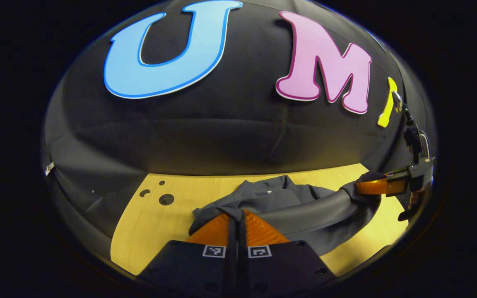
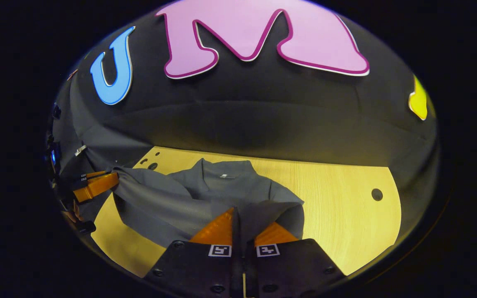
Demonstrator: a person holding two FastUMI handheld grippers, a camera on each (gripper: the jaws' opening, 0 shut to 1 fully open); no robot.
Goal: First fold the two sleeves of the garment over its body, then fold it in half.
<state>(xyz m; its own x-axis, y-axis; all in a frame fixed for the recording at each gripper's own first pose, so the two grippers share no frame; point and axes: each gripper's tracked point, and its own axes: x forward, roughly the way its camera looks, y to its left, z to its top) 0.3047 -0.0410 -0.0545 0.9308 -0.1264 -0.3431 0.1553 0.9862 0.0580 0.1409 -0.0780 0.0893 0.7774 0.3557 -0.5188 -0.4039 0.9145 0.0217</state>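
Note:
A dark grey garment (image 1: 304,207) lies bunched on the wooden table (image 1: 160,223), its collar and small label (image 2: 226,176) toward the far wall. My left gripper (image 1: 237,214) is shut on a near corner of the cloth. In the left gripper view the right gripper (image 1: 362,187) appears at the far right, pinching the other end of the same edge, which runs as a rolled band between the two. In the right gripper view my right gripper (image 2: 244,216) is shut on the garment (image 2: 172,203), with cloth draped over one finger. The left gripper (image 2: 112,180) holds the cloth at the far left.
The table has round holes (image 1: 166,199) at the far left and one hole (image 2: 377,194) at the right. Bare wood (image 2: 346,215) spreads to the right of the garment. The black booth wall rises directly behind the table.

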